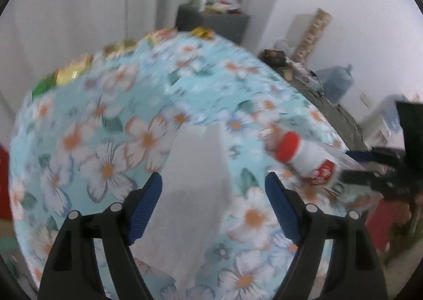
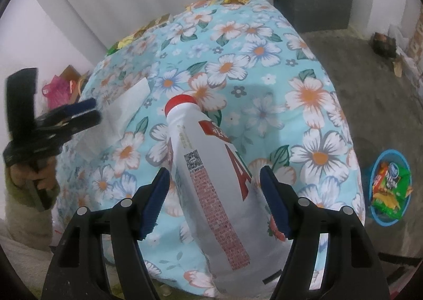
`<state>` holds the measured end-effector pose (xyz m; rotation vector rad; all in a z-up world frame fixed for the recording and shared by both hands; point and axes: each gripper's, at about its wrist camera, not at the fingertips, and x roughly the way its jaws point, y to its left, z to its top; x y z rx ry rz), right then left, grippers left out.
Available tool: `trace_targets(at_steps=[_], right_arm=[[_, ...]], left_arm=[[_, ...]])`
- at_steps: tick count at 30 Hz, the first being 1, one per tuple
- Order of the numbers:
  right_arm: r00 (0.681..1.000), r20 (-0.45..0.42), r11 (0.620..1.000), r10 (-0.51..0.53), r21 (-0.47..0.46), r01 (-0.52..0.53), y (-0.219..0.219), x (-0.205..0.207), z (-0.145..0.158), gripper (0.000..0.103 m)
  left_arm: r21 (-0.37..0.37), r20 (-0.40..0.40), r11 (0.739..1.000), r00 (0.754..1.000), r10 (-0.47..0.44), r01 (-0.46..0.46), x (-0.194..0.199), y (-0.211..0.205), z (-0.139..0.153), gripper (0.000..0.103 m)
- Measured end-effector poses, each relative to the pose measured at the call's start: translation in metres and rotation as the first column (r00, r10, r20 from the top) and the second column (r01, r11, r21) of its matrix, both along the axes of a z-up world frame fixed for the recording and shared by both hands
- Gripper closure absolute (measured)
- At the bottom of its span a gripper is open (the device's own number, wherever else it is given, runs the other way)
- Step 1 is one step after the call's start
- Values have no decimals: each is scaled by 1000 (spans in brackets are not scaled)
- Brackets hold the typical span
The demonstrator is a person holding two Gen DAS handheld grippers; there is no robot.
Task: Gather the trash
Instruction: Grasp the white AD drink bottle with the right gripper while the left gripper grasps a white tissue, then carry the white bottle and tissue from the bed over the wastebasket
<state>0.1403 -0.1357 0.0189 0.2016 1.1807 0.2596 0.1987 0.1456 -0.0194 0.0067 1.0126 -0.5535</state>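
A white tissue (image 1: 195, 189) lies on the floral tablecloth (image 1: 119, 114). My left gripper (image 1: 213, 204) is open, its blue pads on either side of the tissue, just above it. In the right wrist view the tissue (image 2: 124, 112) shows at left beside the left gripper (image 2: 91, 112). My right gripper (image 2: 214, 199) is shut on a white plastic bottle (image 2: 211, 175) with a red cap (image 2: 179, 104), held above the table. The bottle (image 1: 306, 159) also shows at right in the left wrist view, held by the right gripper (image 1: 351, 165).
A blue basket (image 2: 390, 186) with snack wrappers stands on the floor to the right of the table. Several gold and green wrappers (image 1: 76, 69) lie along the table's far edge. A grey cabinet (image 2: 312, 3) stands behind. A water jug (image 1: 338, 83) sits by the wall.
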Motion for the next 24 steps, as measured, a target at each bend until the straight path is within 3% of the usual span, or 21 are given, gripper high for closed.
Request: trace_targets(at_steps=[3, 13, 21, 24], right_arm=[[1000, -14, 1000, -3, 11, 3, 0, 4, -5, 36], [999, -40, 999, 27, 38, -26, 5, 10, -15, 36], [996, -52, 997, 79, 23, -78, 17, 8, -23, 36], [996, -36, 996, 82, 22, -81, 16, 5, -20, 37]], left_arm=[[5, -35, 1000, 999, 22, -22, 5, 2, -15, 32], [166, 18, 984, 998, 66, -68, 6, -3, -38, 55], [181, 41, 980, 996, 74, -80, 6, -4, -36, 92], [170, 45, 983, 997, 65, -72, 4, -5, -32, 98]])
